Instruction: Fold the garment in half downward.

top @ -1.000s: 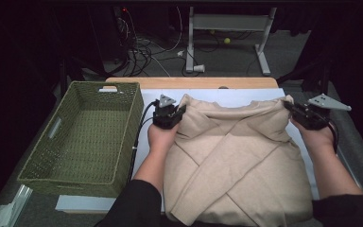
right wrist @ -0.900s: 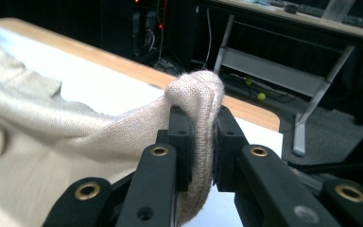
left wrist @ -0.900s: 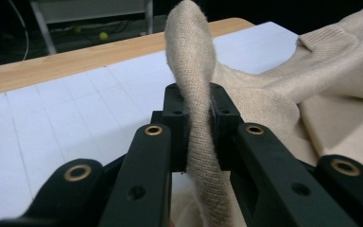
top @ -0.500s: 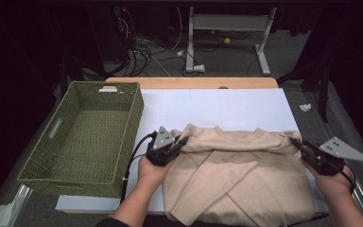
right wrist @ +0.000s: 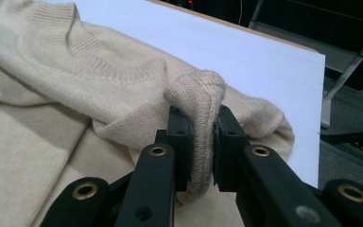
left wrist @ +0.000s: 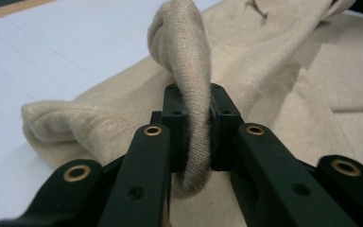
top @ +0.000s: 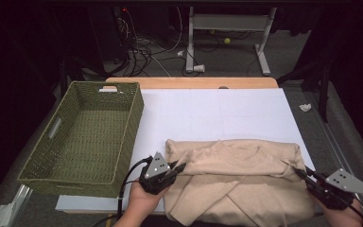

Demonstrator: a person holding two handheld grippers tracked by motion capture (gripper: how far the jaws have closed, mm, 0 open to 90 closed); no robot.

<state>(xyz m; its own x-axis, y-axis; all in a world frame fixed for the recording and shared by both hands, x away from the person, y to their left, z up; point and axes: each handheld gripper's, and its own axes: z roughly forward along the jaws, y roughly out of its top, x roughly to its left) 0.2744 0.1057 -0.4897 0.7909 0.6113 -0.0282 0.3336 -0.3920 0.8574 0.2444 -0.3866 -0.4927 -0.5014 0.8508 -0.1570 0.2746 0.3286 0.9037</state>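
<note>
Pinching a fold of the beige sweater (top: 236, 177) at each end, the left gripper (top: 178, 167) and right gripper (top: 298, 170) are clamped on it; its long axis runs between them, right of the basket (top: 82, 137), equally near both

Each gripper (top: 178, 168) has matte black jaws with brass-ringed rivet holes, a grey three-cornered plate dotted with small holes, and a trailing black cable.

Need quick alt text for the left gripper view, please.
The left gripper is shut on a bunched fold of the beige knit sweater, pinched between its two black jaws. The rest of the sweater lies folded on the white table cover behind.
</note>
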